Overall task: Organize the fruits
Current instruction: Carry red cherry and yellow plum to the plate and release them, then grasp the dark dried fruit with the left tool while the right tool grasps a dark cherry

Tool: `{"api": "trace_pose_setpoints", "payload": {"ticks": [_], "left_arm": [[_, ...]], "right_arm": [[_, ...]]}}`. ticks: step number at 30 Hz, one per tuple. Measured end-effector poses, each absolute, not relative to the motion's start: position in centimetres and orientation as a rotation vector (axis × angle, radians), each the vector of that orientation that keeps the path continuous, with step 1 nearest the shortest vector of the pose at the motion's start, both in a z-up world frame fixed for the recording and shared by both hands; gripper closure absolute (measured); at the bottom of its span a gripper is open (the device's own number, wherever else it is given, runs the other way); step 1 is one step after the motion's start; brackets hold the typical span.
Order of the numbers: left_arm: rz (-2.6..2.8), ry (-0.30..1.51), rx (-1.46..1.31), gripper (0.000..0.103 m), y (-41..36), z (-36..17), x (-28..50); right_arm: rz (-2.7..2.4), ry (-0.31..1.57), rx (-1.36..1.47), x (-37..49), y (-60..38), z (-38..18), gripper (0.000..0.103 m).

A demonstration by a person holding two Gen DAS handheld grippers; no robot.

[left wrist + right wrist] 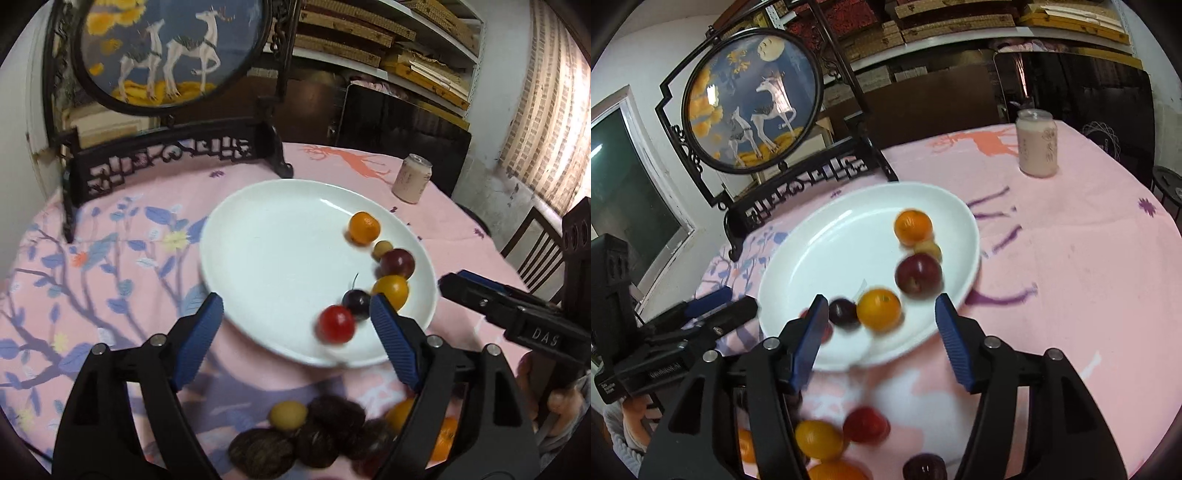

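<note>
A white plate sits on the pink tablecloth. Along its right rim lie an orange mandarin, a small tan fruit, a dark red plum, a yellow-orange fruit, a dark cherry and a blurred red fruit. My left gripper is open and empty over the plate's near edge. My right gripper is open and empty above the plate's near rim; it also shows in the left wrist view.
Loose fruits lie on the cloth near me: a yellow one, dark wrinkled ones, a red one and a yellow one. A framed deer screen stands behind the plate. A pink can stands far right.
</note>
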State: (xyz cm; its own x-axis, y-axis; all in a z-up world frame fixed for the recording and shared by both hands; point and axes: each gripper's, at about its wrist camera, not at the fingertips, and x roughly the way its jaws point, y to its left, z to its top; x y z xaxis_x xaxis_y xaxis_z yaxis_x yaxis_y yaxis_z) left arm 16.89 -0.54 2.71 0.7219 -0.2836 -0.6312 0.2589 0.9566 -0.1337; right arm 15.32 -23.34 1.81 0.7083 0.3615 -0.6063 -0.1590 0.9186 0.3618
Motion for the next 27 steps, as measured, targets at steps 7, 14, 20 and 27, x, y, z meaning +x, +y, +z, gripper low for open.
{"api": "trace_pose_setpoints", "payload": {"ticks": [7, 14, 20, 27], "left_arm": [[-0.283, 0.72, -0.051, 0.011, 3.3, 1.5, 11.5], [-0.282, 0.787, -0.054, 0.01, 5.3, -1.1, 8.2], [-0.266, 0.814, 0.062, 0.01, 3.5, -2.2, 8.2], [-0.096, 0.834, 0.105, 0.007, 5.1, -2.8, 10.6]], "right_arm": [[0.269, 0.737, 0.334, 11.9, -24.8, 1.4, 0.036], [0.252, 0.735, 0.381, 9.8, -26.1, 1.0, 0.032], [0.235, 0.732, 0.398, 8.5, -26.8, 0.8, 0.031], [0.224, 0.736, 0.392, 8.6, -26.9, 0.7, 0.031]]}}
